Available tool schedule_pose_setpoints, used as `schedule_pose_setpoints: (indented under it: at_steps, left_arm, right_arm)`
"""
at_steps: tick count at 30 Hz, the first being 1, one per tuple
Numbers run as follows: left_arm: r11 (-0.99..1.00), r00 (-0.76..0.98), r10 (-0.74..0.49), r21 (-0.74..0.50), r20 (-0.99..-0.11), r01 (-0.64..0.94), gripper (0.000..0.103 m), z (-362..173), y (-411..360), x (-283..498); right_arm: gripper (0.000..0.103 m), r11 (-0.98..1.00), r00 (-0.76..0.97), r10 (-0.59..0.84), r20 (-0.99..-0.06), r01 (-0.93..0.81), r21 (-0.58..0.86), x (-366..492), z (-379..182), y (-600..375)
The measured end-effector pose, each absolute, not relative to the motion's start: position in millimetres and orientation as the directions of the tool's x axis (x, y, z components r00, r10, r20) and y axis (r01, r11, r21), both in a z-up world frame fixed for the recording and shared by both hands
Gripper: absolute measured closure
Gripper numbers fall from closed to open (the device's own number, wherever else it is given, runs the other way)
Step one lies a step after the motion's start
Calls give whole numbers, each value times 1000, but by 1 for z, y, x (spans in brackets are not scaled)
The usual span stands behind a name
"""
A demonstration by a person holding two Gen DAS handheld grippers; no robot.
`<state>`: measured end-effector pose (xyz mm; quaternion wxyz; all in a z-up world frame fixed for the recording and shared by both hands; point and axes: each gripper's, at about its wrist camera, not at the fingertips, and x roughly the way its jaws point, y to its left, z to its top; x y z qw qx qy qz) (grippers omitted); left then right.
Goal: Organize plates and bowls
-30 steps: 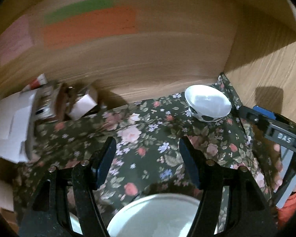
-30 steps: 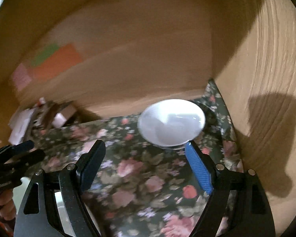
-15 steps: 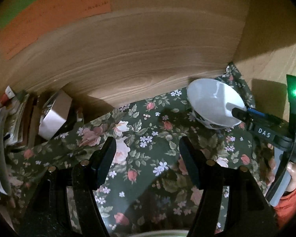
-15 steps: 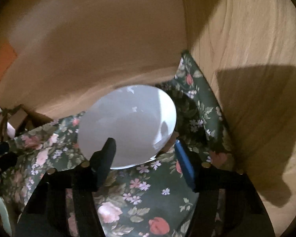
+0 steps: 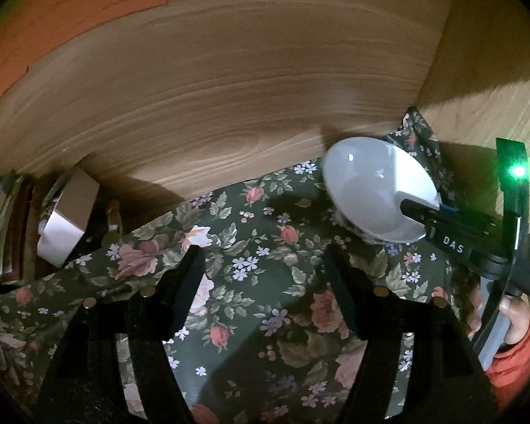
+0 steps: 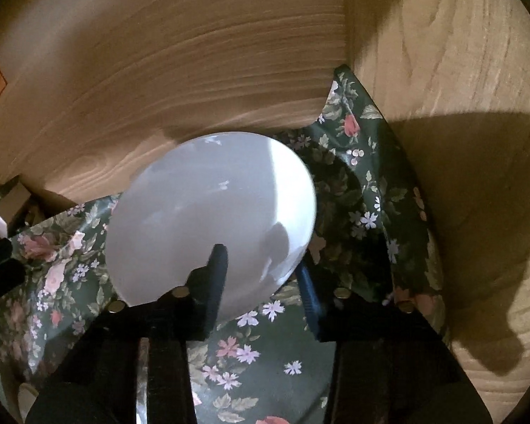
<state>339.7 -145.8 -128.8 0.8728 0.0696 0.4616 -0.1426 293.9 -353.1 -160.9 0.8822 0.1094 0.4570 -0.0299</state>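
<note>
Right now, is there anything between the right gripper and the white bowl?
No. The right gripper has been closing and already straddles the near rim of the bowl, one finger inside it, the other outside. Nothing visible lies between them. The left gripper is open over the bare floral cloth.

Wood-grain walls (image 5: 229, 99) meet in a corner at 1 o'clock; a dark floral cloth (image 5: 265, 300) covers the bench. Orange paper (image 5: 70, 7) hangs at 10 o'clock. Dim, warm light.
</note>
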Motion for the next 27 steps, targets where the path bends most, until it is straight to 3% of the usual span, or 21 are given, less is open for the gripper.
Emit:
schedule_pose_setpoints:
  at_steps: [4, 22, 27]
  left_arm:
    - [947, 526, -192, -15, -828, 322, 29, -131, -147, 341]
    - [967, 444, -132, -16, -886, 254, 27, -161, -128, 354]
    - [969, 431, -124, -16, -894, 246, 27, -168, -125, 351]
  right_arm:
    - [79, 977, 570, 90, -816, 111, 185, 294, -159, -351]
    - [81, 972, 514, 236, -825, -125, 200, 254, -154, -302]
    - [79, 975, 509, 214, -834, -159, 153, 241, -152, -294]
